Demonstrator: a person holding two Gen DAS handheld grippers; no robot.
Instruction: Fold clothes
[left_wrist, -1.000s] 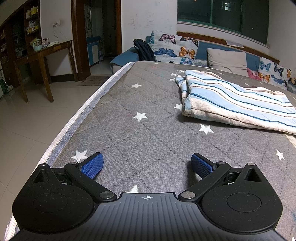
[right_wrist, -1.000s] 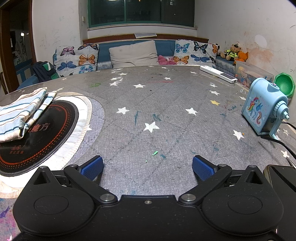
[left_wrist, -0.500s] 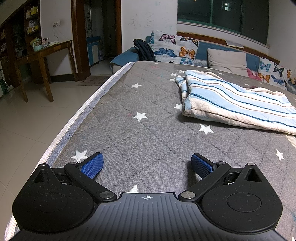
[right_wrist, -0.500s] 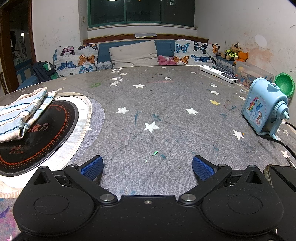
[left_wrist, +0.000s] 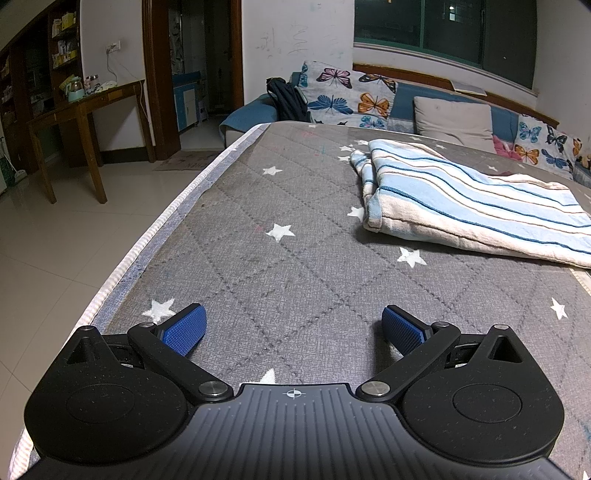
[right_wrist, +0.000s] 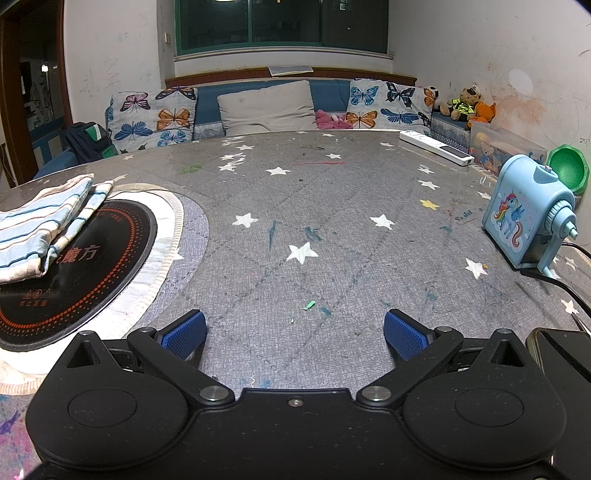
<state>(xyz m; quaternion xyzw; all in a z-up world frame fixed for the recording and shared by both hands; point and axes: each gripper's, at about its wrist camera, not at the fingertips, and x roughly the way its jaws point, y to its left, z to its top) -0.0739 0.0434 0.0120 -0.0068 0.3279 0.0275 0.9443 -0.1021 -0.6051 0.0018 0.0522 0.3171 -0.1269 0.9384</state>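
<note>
A folded blue-and-white striped garment (left_wrist: 469, 199) lies on the grey star-patterned table cover (left_wrist: 295, 280), ahead and to the right of my left gripper (left_wrist: 293, 326). That gripper is open and empty, low over the cover near the table's left edge. In the right wrist view the same garment (right_wrist: 40, 225) lies at the far left, partly over a round black induction plate (right_wrist: 85, 266). My right gripper (right_wrist: 294, 332) is open and empty, low over the cover, well to the right of the garment.
A blue unicorn pencil sharpener (right_wrist: 528, 218) with a black cable stands at the right. A white power strip (right_wrist: 436, 147) and a green bowl (right_wrist: 569, 173) lie at the far right. A dark device (right_wrist: 561, 354) sits by my right gripper. Sofa cushions (right_wrist: 266, 107) line the back. The floor (left_wrist: 55, 236) drops off left.
</note>
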